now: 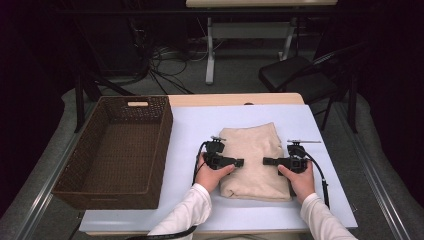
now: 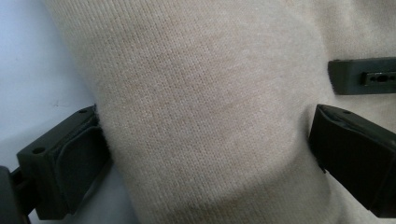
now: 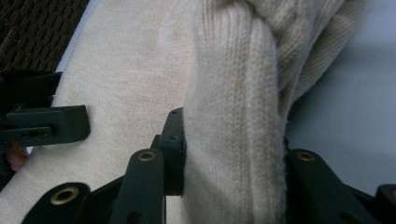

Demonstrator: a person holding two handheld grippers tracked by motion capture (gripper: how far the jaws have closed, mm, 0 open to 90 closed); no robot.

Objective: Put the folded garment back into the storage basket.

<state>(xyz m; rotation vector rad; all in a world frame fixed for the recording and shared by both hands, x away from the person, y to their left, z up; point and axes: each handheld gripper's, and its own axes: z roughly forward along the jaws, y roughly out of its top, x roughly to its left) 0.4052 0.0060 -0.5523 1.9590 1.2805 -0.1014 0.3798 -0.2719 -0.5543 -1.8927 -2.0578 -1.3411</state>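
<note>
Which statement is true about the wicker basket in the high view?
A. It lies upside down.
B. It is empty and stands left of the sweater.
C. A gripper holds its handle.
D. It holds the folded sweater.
B: the brown basket shows its bare bottom, while the beige sweater lies on the table to its right.

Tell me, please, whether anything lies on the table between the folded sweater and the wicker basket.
Nothing visible does. The folded sweater lies on the table, gripped at its sides by the left gripper and the right gripper. The strip of table between it and the wicker basket is bare, and the basket holds nothing.
</note>
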